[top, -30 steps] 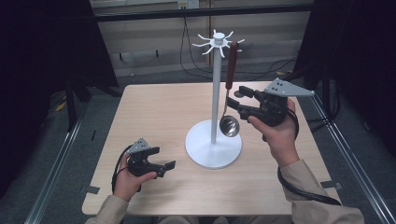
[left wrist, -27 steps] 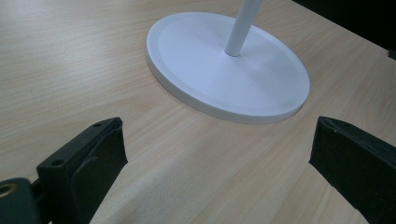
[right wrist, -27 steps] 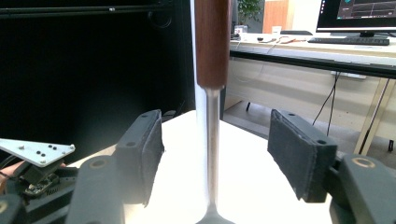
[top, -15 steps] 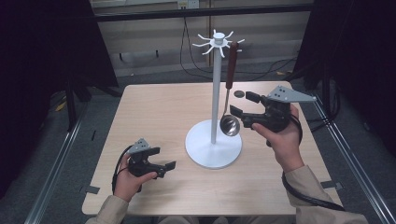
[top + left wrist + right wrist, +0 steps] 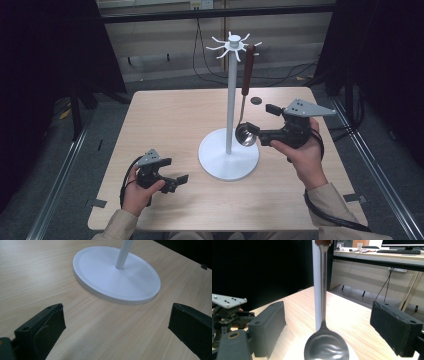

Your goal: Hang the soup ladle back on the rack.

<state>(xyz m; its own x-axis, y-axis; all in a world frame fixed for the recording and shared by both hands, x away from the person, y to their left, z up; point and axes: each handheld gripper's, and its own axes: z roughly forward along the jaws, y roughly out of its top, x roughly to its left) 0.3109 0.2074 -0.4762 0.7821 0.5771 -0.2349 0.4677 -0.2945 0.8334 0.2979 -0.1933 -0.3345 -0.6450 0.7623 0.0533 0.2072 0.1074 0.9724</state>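
A white stand (image 5: 231, 100) with a round base (image 5: 220, 162) and hooks on top rises from the middle of the table. From one hook hangs a ladle with a brown handle (image 5: 248, 65), its metal bowl (image 5: 245, 135) low beside the pole. My right gripper (image 5: 261, 120) is open just right of the bowl, with one jaw on each side of it. In the right gripper view the ladle bowl (image 5: 326, 346) hangs between the open jaws of the right gripper (image 5: 328, 315), untouched. My left gripper (image 5: 175, 181) rests open on the table, left of the base (image 5: 116, 272).
The table is light wood (image 5: 170, 120). A small black round thing (image 5: 256, 100) lies on it behind the right gripper. Cables run on the floor beyond the far edge, and metal rails flank both sides of the table.
My right gripper has drawn down and toward the person, staying open beside the ladle bowl. The ladle still hangs from its hook. The left gripper has not moved.
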